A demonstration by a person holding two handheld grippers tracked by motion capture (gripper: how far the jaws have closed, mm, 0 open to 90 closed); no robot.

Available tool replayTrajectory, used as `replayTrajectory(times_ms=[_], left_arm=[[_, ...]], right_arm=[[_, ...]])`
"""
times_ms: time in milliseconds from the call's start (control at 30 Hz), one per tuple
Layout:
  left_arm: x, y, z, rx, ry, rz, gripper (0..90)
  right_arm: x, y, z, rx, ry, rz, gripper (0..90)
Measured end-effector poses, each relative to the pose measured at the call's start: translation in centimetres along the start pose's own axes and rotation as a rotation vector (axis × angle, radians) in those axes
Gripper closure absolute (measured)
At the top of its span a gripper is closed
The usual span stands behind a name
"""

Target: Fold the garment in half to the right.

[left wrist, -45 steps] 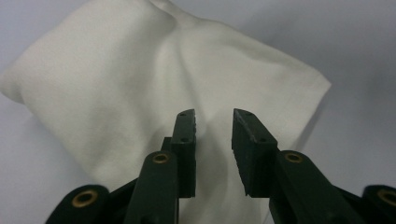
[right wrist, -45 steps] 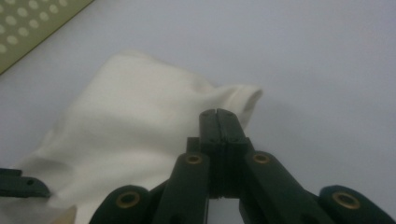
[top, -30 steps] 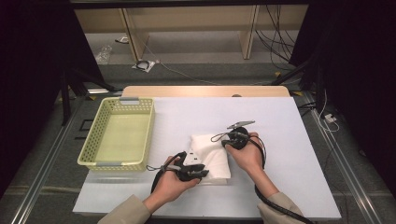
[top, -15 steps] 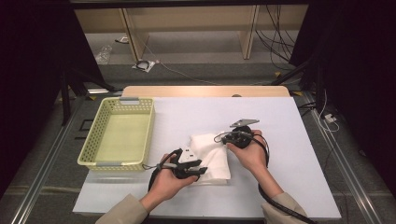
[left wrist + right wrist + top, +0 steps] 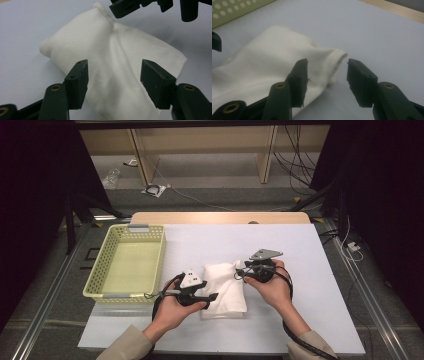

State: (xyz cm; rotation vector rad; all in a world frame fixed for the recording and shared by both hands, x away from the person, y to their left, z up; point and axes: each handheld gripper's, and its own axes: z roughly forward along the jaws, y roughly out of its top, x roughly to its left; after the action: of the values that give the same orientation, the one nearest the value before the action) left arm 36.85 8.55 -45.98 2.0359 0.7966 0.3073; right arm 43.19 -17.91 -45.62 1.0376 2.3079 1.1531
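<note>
Both fingers [image 5: 80, 75] parted, just opening, cloth [image 5: 225, 287] apparently released

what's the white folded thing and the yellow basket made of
White folded thing: looks like soft woven cloth, matte, judging by its creases, rounded folds and a hemmed edge. Yellow basket: probably moulded plastic, pale yellow-green with a slight sheen, its walls pierced by even rows of holes.

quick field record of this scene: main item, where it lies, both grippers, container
item: folded white cloth
place: flat on the white table, right of the basket
left gripper: fingers just opened, apart over the cloth, not pressing it
right gripper: fingers just opened, cloth's corner between them, not pinched
container: yellow-green basket, nothing in it, apart from the cloth
</note>
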Motion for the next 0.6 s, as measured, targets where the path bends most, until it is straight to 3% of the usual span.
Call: replayTrajectory(times_ms=[333,600], left_arm=[[0.5,0.3,-0.3,-0.032,0.009,-0.020,31.5],[0.8,0.2,-0.5,-0.011,0.029,-0.024,25.0]], right_arm=[[-0.2,-0.9,-1.2,-0.028,0.018,0.027,46.5],[0.0,-1.5,-2.2,-0.043,0.019,0.016,41.8]])
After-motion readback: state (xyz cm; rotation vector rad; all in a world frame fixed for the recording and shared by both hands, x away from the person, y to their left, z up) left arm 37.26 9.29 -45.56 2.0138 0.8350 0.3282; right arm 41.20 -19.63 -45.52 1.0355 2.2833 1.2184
